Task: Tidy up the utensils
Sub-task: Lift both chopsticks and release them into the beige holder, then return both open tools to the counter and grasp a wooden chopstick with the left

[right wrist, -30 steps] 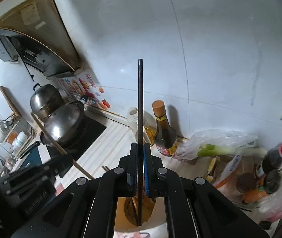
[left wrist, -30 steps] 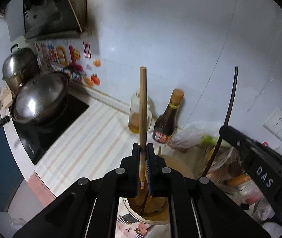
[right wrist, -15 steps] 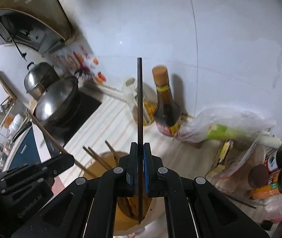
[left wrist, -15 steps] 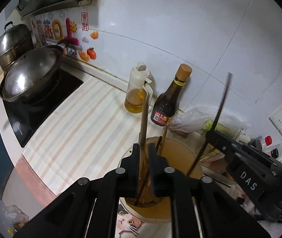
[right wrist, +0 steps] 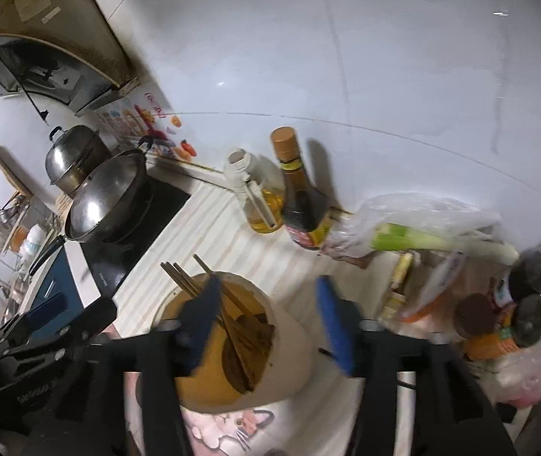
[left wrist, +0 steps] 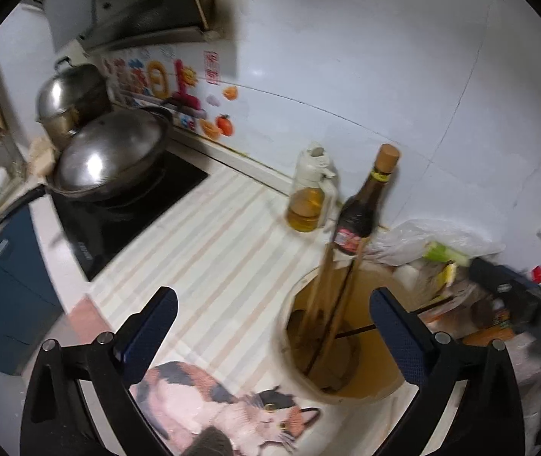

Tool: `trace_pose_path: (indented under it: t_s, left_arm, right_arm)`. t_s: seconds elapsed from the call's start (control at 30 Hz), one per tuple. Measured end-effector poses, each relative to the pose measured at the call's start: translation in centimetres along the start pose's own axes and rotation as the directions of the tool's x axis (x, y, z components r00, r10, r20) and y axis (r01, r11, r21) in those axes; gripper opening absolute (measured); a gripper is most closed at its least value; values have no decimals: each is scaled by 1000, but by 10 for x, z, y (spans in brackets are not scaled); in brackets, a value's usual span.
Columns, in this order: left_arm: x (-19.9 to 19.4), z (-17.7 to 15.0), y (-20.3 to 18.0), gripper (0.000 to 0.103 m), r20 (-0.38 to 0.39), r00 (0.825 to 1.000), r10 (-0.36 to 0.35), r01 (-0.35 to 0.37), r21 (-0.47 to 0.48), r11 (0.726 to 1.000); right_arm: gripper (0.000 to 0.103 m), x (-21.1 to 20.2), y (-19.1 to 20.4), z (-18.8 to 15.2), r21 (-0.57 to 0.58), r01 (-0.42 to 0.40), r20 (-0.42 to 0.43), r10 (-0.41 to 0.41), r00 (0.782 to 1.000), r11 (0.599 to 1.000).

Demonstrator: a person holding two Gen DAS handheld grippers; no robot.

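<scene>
Left gripper (left wrist: 272, 326): angled downward, jaws opening, spread wide, nothing pressed between the pads. Right gripper (right wrist: 266, 315): also angled downward, jaws opening, blue pads apart, gripping nothing. Slight motion blur on both.

Wok (left wrist: 112, 155), oil bottle (left wrist: 310, 193), leek (right wrist: 433, 241)

No text can be read with certainty. Coloured characters are seen on the wall stickers (left wrist: 164, 79) behind the stove, and a red label is carried by the dark sauce bottle (left wrist: 361, 212) (both too blurred to be read).
</scene>
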State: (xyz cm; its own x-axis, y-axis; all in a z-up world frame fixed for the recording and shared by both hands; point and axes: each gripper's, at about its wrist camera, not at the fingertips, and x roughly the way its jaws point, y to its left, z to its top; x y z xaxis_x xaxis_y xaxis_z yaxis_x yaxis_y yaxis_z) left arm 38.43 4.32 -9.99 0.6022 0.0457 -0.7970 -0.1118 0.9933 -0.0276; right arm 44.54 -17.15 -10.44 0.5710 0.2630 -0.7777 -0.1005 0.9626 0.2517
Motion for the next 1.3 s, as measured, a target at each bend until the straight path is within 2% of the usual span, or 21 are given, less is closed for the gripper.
trace_pose_path:
  t_s: [0.13, 0.17, 0.27, 0.37, 0.47, 0.53, 0.57, 0.6, 0.7, 0.77, 0.83, 0.87, 0.9, 0.93, 1.0, 1.07, 1.1, 1.13, 1.2, 1.3]
  left_arm:
    - [-10, -27, -1, 103, 31, 999, 28, -28, 8, 1000]
    - [-11, -39, -3, 103, 23, 1000, 19, -20, 10, 1000]
    - [-5, -64, -11, 103, -14, 1000, 8, -8, 25, 1000]
    - [9, -97, -27, 103, -90, 996, -8, 13, 58, 998]
    - [28, -130, -50, 103, -174, 985, -14, 33, 109, 994]
    - [43, -155, -71, 103, -232, 973, 0, 35, 145, 989]
    - [50, -166, -80, 103, -259, 966, -1, 42, 153, 987]
    - [54, -176, -89, 103, -279, 960, -7, 53, 157, 986]
    - [72, -210, -119, 103, -354, 934, -45, 108, 160, 981]
    - [86, -229, -140, 96, -406, 912, -67, 147, 170, 974]
    - [105, -252, -161, 74, -469, 881, -66, 171, 186, 968]
    - [113, -260, -168, 70, -495, 866, -66, 182, 190, 965]
    - [120, -268, -175, 63, -513, 857, -60, 185, 197, 963]
    - [124, -272, -179, 51, -518, 854, -50, 180, 204, 962]
    - [124, -277, -189, 48, -480, 877, -27, 163, 245, 956]
    - [123, -277, -195, 40, -471, 882, -20, 161, 261, 952]
    - [122, -276, -197, 34, -468, 883, -24, 162, 259, 952]
    - [122, -276, -197, 22, -462, 886, -25, 160, 256, 953]
    - [122, -273, -193, 5, -457, 889, -25, 151, 241, 959]
    - [123, -266, -179, 4, -453, 891, -2, 110, 212, 971]
  right_arm:
    - [81, -25, -18, -22, 19, 42, 30, -43, 999, 999]
    - [84, -30, -24, -28, 27, 42, 35, -43, 998, 999]
    - [85, -42, -47, -58, 52, 67, 42, -69, 997, 996]
    - [85, -40, -79, -96, 104, 103, -9, -103, 995, 989]
    - [85, -28, -114, -135, 157, 145, -91, -132, 987, 977]
    - [75, -15, -139, -158, 180, 169, -160, -141, 977, 969]
    - [55, -6, -151, -170, 180, 184, -210, -145, 967, 966]
    - [45, -1, -158, -176, 174, 192, -238, -149, 960, 966]
    - [42, 12, -181, -192, 133, 210, -292, -164, 942, 969]
    - [42, 18, -192, -196, 105, 210, -315, -167, 934, 972]
    - [42, 25, -202, -198, 63, 207, -341, -174, 924, 976]
    - [43, 31, -206, -197, 34, 206, -356, -181, 917, 978]
    - [43, 36, -206, -196, 6, 207, -367, -191, 910, 978]
    - [43, 42, -206, -194, -27, 201, -378, -196, 905, 979]
    - [43, 56, -206, -189, -85, 192, -396, -211, 894, 978]
    - [43, 70, -203, -182, -144, 172, -410, -217, 886, 975]
    - [43, 78, -201, -178, -171, 164, -414, -222, 883, 972]
    - [43, 88, -199, -174, -203, 148, -422, -223, 879, 968]
    - [43, 106, -192, -166, -260, 119, -433, -226, 872, 958]
    - [43, 133, -183, -159, -316, 84, -462, -231, 856, 945]
